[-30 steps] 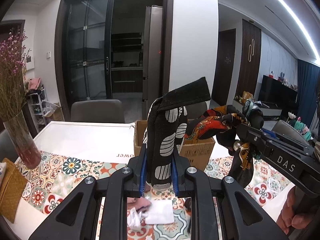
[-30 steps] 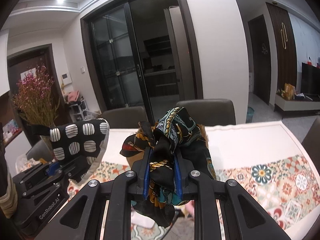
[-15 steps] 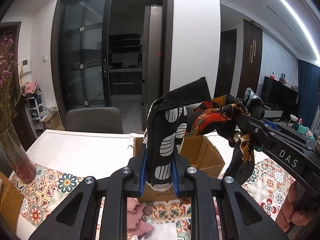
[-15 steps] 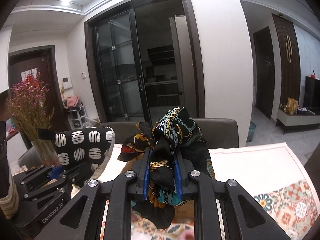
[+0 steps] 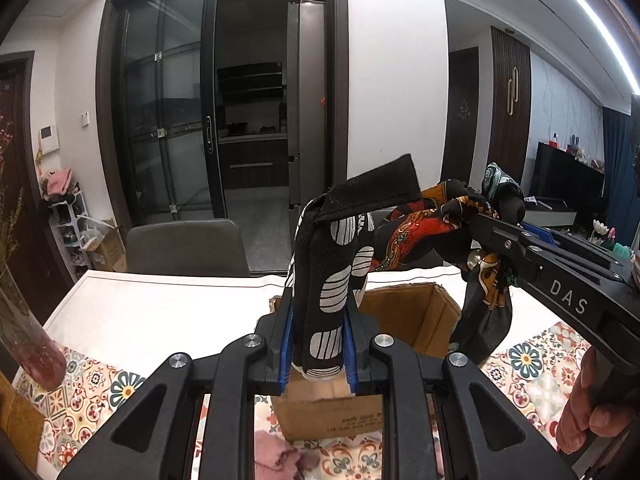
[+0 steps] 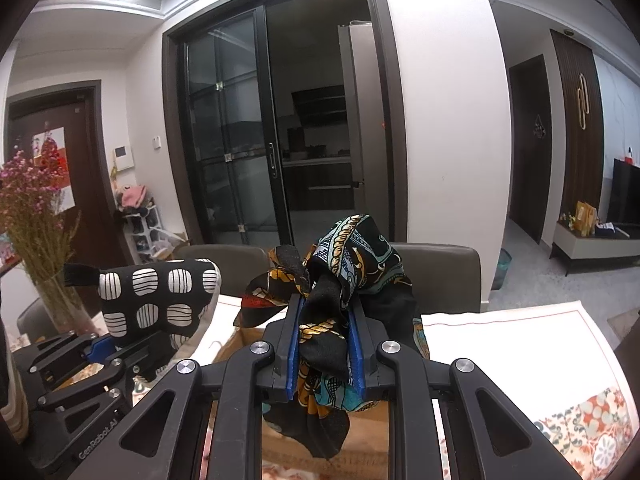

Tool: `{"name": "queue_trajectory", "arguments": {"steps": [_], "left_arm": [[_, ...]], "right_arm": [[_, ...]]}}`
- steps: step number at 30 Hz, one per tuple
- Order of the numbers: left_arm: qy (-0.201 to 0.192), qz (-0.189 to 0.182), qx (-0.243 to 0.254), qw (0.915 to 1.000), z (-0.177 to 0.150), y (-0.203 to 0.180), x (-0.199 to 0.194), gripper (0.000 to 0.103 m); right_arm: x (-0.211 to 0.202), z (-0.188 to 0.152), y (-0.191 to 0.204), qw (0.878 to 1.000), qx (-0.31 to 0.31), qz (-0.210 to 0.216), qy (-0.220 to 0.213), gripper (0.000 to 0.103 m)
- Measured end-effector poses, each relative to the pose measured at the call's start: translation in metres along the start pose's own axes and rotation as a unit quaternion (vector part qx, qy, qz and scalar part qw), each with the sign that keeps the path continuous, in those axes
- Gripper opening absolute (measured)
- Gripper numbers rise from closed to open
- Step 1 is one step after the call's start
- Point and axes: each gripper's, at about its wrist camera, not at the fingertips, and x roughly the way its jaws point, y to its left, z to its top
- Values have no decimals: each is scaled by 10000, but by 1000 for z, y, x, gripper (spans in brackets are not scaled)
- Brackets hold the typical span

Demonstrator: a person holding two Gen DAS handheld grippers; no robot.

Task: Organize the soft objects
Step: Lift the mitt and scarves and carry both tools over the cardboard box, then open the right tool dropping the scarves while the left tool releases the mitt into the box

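Observation:
My left gripper [image 5: 318,346] is shut on a black oven mitt with white oval patches [image 5: 332,272], held upright above the open cardboard box [image 5: 412,314]. The mitt also shows in the right wrist view [image 6: 156,296]. My right gripper [image 6: 325,346] is shut on a bunched black, red, gold and teal silk scarf [image 6: 344,276]. In the left wrist view the scarf [image 5: 420,232] hangs from that gripper over the box's right side. The box [image 6: 248,338] lies below both grippers.
The table carries a patterned tile cloth [image 5: 532,364] and a white runner [image 5: 160,308]. A pink cloth [image 5: 276,454] lies in front of the box. A glass vase of dried pink flowers [image 6: 44,240] stands at the left. Grey chairs [image 5: 184,246] stand behind the table.
Both grippers have moved forward and up with their loads, so the box now sits closer and directly under the mitt and scarf. The grips have not changed.

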Motion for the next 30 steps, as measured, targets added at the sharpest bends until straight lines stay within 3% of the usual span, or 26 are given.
{"name": "queue_trajectory", "arguments": {"steps": [10,18,24,30], "left_arm": [[240,-91,-78,9996,-2,-3,50,21],[710,-129,6,9974,-17,-12,87,22],[1081,-202,137,9938,-33,-22,98,22],[1190,-229,177,9925,-40,-26,101,28]], "right_arm": [[49,-10,-12,9993,95,-56,366,22],[78,-33,-14,9960,-1,-38,888,22],[90,-51,-18,9913,-29,28,1313,22],[99,-61,-22,9870,-21,84,1604,24]]}}
